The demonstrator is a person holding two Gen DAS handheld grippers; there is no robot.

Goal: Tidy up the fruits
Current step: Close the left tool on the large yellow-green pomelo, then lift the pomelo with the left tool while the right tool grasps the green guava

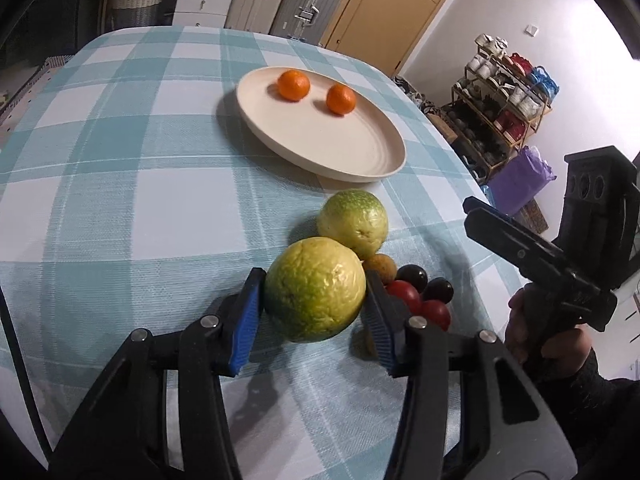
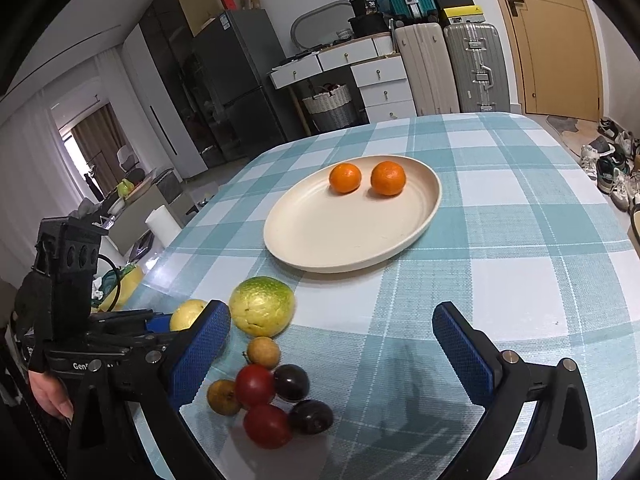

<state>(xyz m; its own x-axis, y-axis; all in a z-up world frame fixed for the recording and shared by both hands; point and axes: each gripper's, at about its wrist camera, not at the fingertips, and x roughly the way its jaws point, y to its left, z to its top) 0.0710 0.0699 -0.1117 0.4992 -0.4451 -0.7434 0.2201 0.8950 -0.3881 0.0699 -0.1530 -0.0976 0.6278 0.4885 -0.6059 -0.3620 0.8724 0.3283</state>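
While left claw [image 1: 314, 304] grips bumpy round guava [image 1: 315, 289] | right claw [image 2: 332, 344] seemingly agape

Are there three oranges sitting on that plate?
No, the plate holds only two oranges, one beside the other, near its far rim.
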